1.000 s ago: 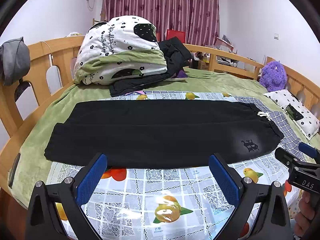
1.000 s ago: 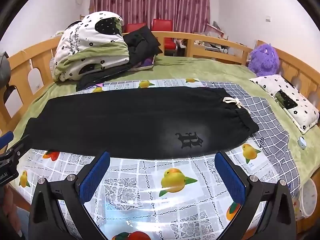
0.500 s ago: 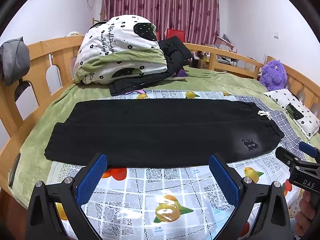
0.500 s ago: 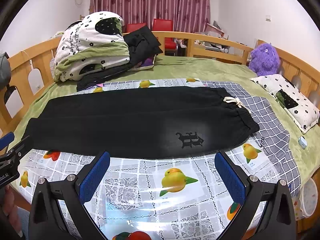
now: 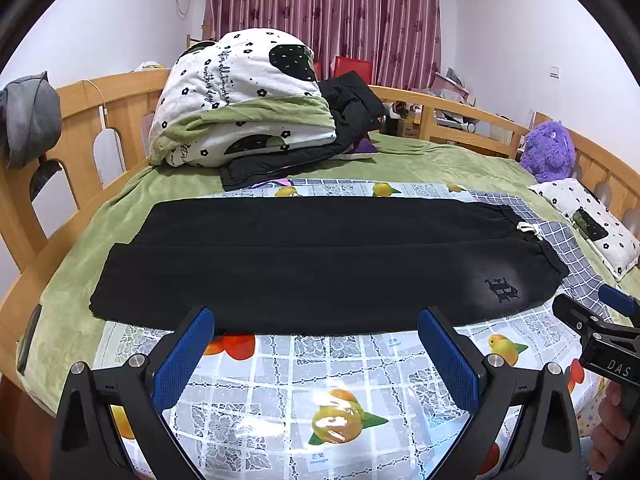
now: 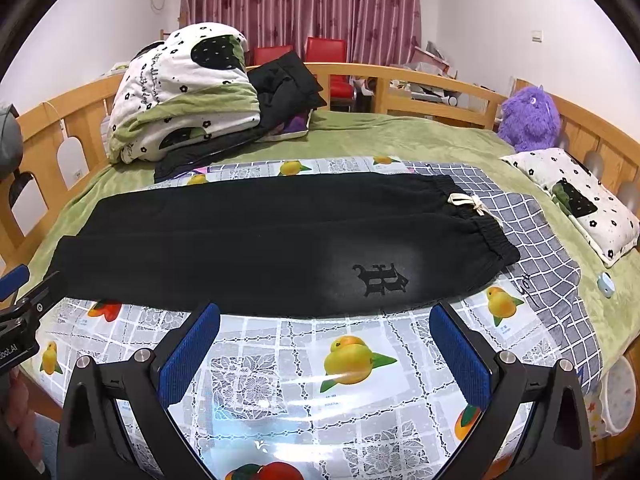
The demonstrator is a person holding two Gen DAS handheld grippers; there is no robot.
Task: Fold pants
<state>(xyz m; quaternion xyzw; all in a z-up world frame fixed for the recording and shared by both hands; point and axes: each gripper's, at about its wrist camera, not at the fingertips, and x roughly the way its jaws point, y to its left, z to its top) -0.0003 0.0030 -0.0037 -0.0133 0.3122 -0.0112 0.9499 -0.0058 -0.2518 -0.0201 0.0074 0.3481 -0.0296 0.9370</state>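
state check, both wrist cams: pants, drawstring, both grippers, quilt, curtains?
black pants: laid flat along the bed, legs side by side, not yet folded
drawstring: tied, lying at the waistband
left gripper: open, empty, short of the pants' near edge
right gripper: open, empty, short of the pants' near edge
quilt: folded, piled by the headboard
curtains: drawn shut

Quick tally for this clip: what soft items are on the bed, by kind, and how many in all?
Black pants: 1
Folded quilt: 1
Black jacket: 1
Purple plush toy: 1
Flowered pillow: 1
Total: 5
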